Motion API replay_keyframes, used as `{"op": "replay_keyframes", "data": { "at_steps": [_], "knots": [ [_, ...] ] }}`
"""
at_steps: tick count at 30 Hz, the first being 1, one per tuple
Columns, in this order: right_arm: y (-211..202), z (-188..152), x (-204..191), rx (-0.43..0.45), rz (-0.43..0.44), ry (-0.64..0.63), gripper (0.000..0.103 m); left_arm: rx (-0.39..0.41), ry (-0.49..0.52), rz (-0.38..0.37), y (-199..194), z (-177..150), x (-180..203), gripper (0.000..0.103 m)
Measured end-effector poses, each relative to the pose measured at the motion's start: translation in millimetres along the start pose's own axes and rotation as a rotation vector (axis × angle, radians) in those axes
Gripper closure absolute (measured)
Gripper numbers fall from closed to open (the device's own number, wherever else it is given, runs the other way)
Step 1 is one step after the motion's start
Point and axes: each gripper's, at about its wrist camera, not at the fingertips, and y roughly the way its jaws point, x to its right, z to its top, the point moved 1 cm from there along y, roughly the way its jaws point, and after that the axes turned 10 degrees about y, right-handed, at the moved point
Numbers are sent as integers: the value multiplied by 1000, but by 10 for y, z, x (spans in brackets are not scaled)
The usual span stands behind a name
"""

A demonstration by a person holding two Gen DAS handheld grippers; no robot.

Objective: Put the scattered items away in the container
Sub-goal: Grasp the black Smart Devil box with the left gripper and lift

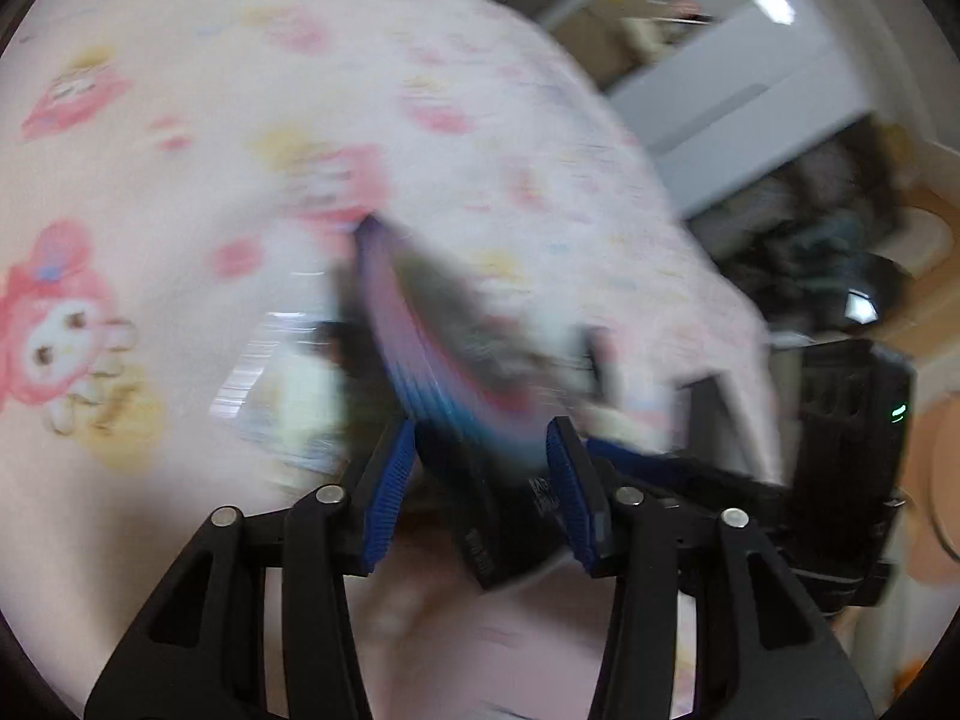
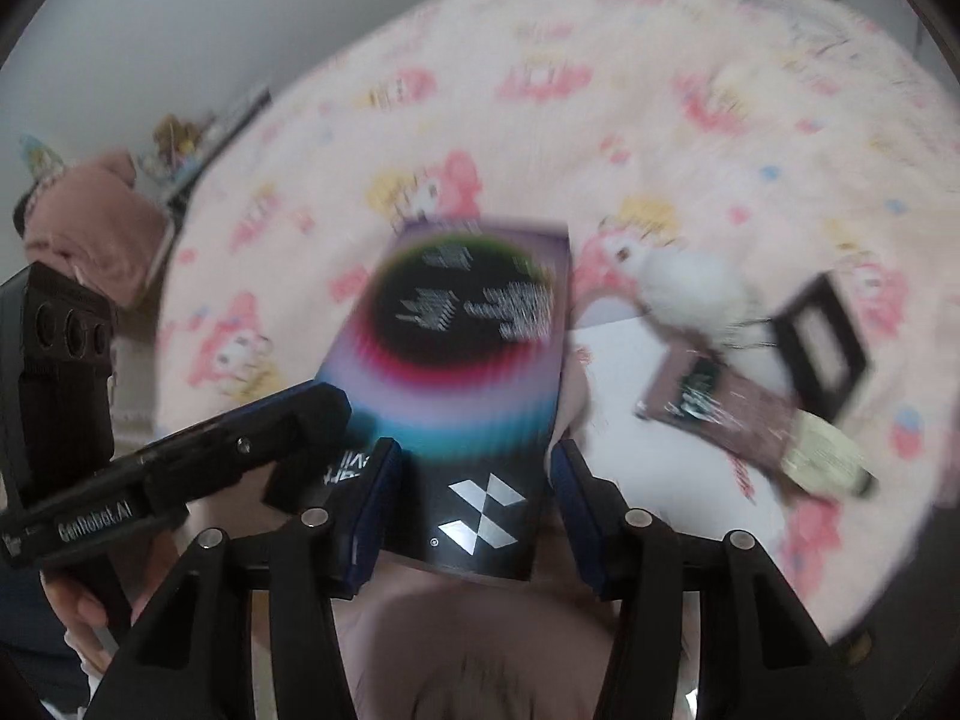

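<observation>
Bed cover: soft pink fleece printed with pink and yellow cartoon rabbits; spreads across both views, blurred.

Box: flat rectangular carton, glossy, with ringed bands of purple, red and teal around a black disc, and silver diamond marks on its black near end. It lies tilted above the cover, near end between both grippers.

Left gripper: black plastic frame, ribbed blue pads, jaws part open about the box's corner; whether the pads press on it cannot be told through the blur.

Right gripper: same build, jaws part open astride the box's near end; contact cannot be told.

White plush toy: fluffy, rounded, right of the box.

Brown packet: flat, matte, beside the toy.

Black frame: small, square, hollow.
</observation>
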Motion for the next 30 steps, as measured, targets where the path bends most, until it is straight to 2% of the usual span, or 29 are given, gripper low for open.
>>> {"op": "replay_keyframes", "data": {
  "at_steps": [1, 2, 3, 5, 6, 7, 11, 16, 18, 20, 24, 28, 30],
  "knots": [
    [-164, -70, -10, 8, 80, 11, 67, -19, 18, -88, -7, 3, 197, 66],
    [-335, -162, -39, 27, 143, 23, 67, -33, 68, -95, 1, -4, 405, 66],
    [-488, -260, -73, 58, 153, 16, 67, -44, 135, -48, 22, -14, 604, 66],
    [-632, -406, -114, 110, 76, -1, 67, -41, 199, 13, 86, -5, 824, 66],
    [-677, -467, -77, 132, 21, 12, 67, -44, 179, 6, 110, 13, 830, 66],
    [-685, -501, -19, 134, -2, 34, 67, -40, 154, 4, 115, 33, 802, 66],
    [-638, -558, 252, 116, -40, 131, 65, -12, 97, 125, 30, -7, 530, 66],
    [-489, -493, 441, 100, -94, 182, 57, -55, -26, 170, 80, -171, 58, 66],
    [-390, -431, 497, 91, -116, 194, 52, -84, -53, 159, 161, -238, -82, 64],
    [-261, -373, 562, 73, -126, 210, 52, -109, -68, 142, 248, -306, -169, 58],
    [-53, -310, 720, 13, -142, 253, 51, -132, -81, 138, 431, -287, -345, 56],
    [166, -320, 836, -69, -69, 299, 51, -163, -107, 121, 607, -200, -536, 56],
    [203, -314, 822, -83, -26, 296, 51, -185, -112, 72, 717, -190, -568, 56]
  ]
}}
